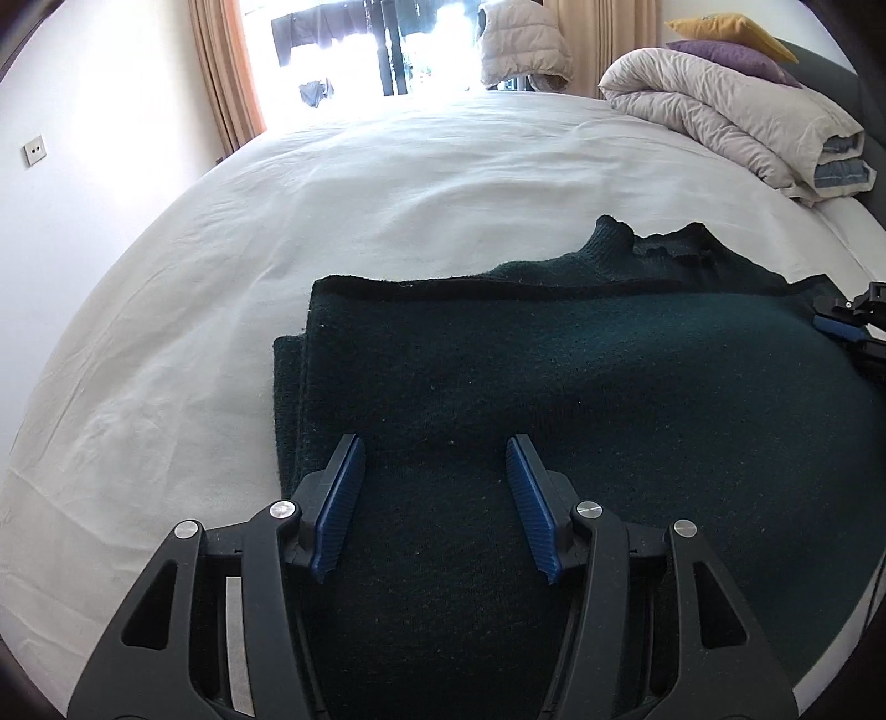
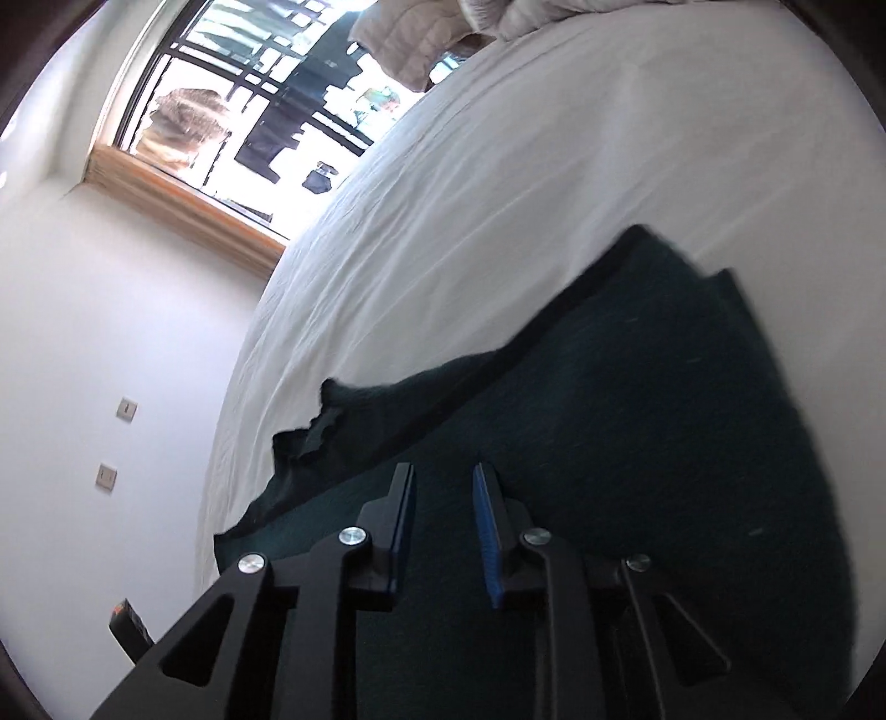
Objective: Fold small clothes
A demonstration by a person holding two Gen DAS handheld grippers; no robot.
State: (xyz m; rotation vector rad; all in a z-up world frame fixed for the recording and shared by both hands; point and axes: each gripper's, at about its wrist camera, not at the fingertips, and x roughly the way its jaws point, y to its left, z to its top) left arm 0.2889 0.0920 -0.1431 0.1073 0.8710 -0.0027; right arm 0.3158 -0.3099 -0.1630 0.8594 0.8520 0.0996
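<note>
Far left: pale wall with a socket plate, then curtains beside a bright window. Spread across the white bed, right of centre: a dark green knitted sweater, folded, edges stacked on its left side, ribbed neck toward the window. Left tongs over its near part, blue pads well apart, nothing gripped. Right tongs over the sweater's right portion, pads narrowly apart, nothing visibly pinched. Far right: rolled duvet, yellow and purple pillows.
</note>
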